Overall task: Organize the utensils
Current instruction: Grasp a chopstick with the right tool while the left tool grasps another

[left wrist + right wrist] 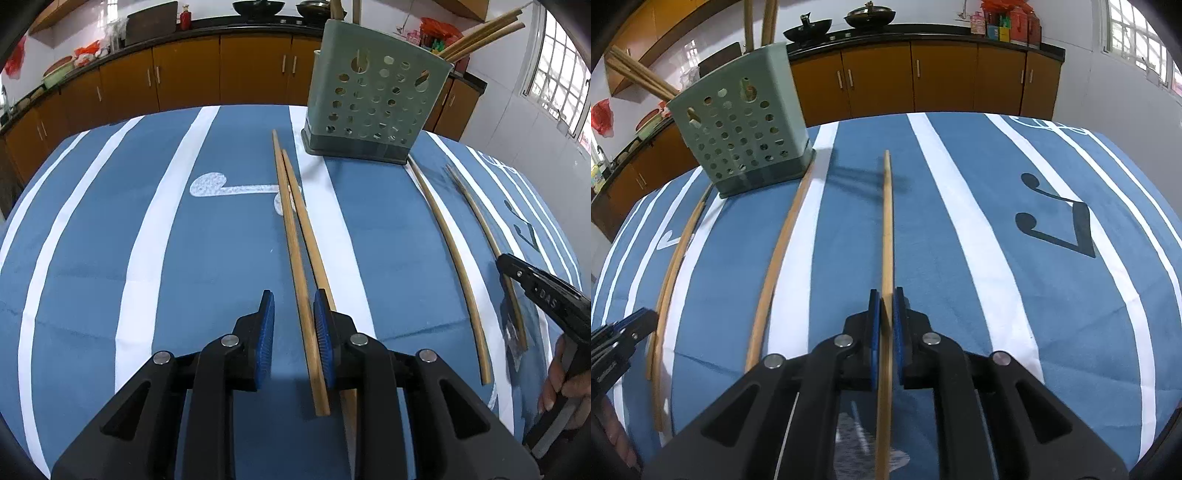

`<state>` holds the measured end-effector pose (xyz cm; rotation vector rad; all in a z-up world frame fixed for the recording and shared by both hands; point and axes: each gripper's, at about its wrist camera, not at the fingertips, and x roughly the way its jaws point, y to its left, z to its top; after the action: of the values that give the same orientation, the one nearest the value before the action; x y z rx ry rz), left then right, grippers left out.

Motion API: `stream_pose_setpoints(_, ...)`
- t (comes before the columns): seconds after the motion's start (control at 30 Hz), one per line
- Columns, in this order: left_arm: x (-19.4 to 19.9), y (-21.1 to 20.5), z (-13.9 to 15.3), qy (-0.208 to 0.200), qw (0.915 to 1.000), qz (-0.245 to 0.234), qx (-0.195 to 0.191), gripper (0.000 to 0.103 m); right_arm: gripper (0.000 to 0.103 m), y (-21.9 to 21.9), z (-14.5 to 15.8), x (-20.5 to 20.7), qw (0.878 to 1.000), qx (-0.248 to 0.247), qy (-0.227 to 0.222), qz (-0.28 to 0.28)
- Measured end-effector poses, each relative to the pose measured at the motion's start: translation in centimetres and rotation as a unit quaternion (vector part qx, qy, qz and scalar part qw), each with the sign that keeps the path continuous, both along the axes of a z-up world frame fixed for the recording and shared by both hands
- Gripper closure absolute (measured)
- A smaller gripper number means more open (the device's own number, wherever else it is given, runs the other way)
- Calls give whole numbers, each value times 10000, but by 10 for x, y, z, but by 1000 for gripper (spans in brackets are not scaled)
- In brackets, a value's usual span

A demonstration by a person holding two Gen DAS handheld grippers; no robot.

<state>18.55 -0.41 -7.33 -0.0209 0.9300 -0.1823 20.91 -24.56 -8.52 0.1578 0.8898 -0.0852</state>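
Note:
A green perforated utensil holder (373, 107) stands at the far side of the blue striped tablecloth (207, 258), with several chopsticks sticking out of its top (487, 33). It also shows in the right wrist view (746, 133). My left gripper (293, 314) is open, its pads on either side of a pair of wooden chopsticks (295, 236) lying on the cloth. My right gripper (886, 310) is shut on a single chopstick (887, 221) that points away toward the holder. Another chopstick (775, 266) lies just left of it.
Two more chopsticks lie to the right in the left wrist view (454, 258) (487, 236), the outer one under the right gripper body (550, 299). Wooden kitchen cabinets (942, 77) with woks on the counter run behind the table.

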Motion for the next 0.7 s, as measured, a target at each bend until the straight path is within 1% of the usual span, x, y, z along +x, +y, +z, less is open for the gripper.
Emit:
stream_pose_setpoints(0.07,3,-4,0,-29,10000,35,88,80,91,2,0,0,10000,-41,-7,22)
stream_pose_setpoints(0.1,4,-5,-1,-52,9999,54,148,82,91,2,0,0,10000,-51,-8,27)
stream_pose_setpoints(0.13,5,-7,-1,-90,9996,85,243,86,91,3,0,0,10000,-62,-7,34)
stream_pose_setpoints(0.17,6,-9,-2,-126,9993,114,324,89,91,3,0,0,10000,-71,-8,42)
stream_pose_setpoints(0.2,6,-8,-2,-145,9991,134,365,93,91,3,0,0,9999,-96,-7,62)
stream_pose_setpoints(0.23,8,-7,-2,-160,9989,159,403,96,92,4,0,1,9999,-125,-9,73)
stream_pose_setpoints(0.37,14,9,-2,-143,9985,328,418,96,94,7,0,3,9998,-168,-17,146)
stream_pose_setpoints(0.5,22,34,0,-98,9978,557,354,96,95,10,0,10,9995,-195,-1,252)
stream_pose_setpoints(0.53,25,43,0,-91,9978,589,278,96,95,10,0,12,9995,-212,-4,247)
stream_pose_setpoints(0.7,32,62,0,-119,9981,591,128,95,95,-1,0,24,9996,-287,-28,48)
